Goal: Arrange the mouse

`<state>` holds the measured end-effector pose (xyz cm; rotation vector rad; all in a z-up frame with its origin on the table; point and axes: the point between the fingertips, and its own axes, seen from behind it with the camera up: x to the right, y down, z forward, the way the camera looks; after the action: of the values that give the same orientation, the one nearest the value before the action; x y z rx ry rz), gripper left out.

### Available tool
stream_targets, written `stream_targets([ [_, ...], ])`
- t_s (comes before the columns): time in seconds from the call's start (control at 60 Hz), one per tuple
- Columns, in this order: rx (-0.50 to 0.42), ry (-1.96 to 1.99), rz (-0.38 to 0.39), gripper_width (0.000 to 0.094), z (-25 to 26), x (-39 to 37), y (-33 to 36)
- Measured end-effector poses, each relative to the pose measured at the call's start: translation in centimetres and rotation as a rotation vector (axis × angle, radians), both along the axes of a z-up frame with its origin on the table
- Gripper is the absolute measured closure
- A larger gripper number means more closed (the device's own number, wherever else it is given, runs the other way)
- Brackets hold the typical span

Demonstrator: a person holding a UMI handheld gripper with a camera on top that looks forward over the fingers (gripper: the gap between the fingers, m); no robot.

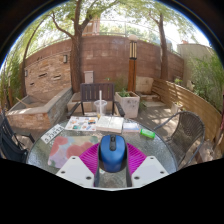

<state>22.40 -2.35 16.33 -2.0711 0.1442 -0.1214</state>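
**One Mouse Between the Fingers: Placement Step**

One blue mouse (111,152) sits between the two fingers of the hand-held gripper (111,172), over a magenta mat (90,156) on the round surface (160,150). Its body runs lengthwise along the fingers, with a darker band across its middle.

You cannot tell from this view whether both pads press the mouse or whether a slight gap remains at either side. The white fingers (80,172) flank it closely and stand only as far apart as the mouse is wide.

To do this step well, keep the hand-held gripper level so the mouse meets the mat flat, not on an edge. Centre it over the mat before you release. Open the fingers evenly, since a one-sided release would likely turn the mouse. Withdraw straight back along the finger line.

Beyond the mat, papers or books (95,124) and a small green item (148,133) lie on the surface, apart from the mouse. Keep your path short of them.
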Motion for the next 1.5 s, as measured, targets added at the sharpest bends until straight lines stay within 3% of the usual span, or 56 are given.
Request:
stream_targets([
  [0.1, 0.122, 0.030, 0.058, 0.0571, 4.9, -3.6, 6.1],
  [0.2, 0.126, 0.047, 0.133, 0.0572, 3.7, -8.6, 11.6],
  [0.3, 0.018, 0.087, 0.197, 0.0575, -4.4, -14.4, 14.1],
  [0.417, -0.152, 0.086, 0.213, 0.0568, -12.8, -16.0, 14.8],
  [0.5, -0.214, 0.065, 0.213, 0.0529, -16.1, -15.8, 14.8],
  [0.583, -0.224, 0.036, 0.224, 0.0420, -16.8, -16.0, 14.0],
  [0.733, -0.170, 0.006, 0.252, 0.0074, -12.5, -16.0, 12.7],
  [1.05, -0.180, 0.006, 0.197, 0.0084, -1.0, -16.4, -0.1],
  [1.25, -0.198, -0.010, 0.205, 0.0085, 1.2, -16.3, -6.2],
  [1.5, -0.196, -0.014, 0.218, 0.0085, 1.7, -16.5, -8.3],
])
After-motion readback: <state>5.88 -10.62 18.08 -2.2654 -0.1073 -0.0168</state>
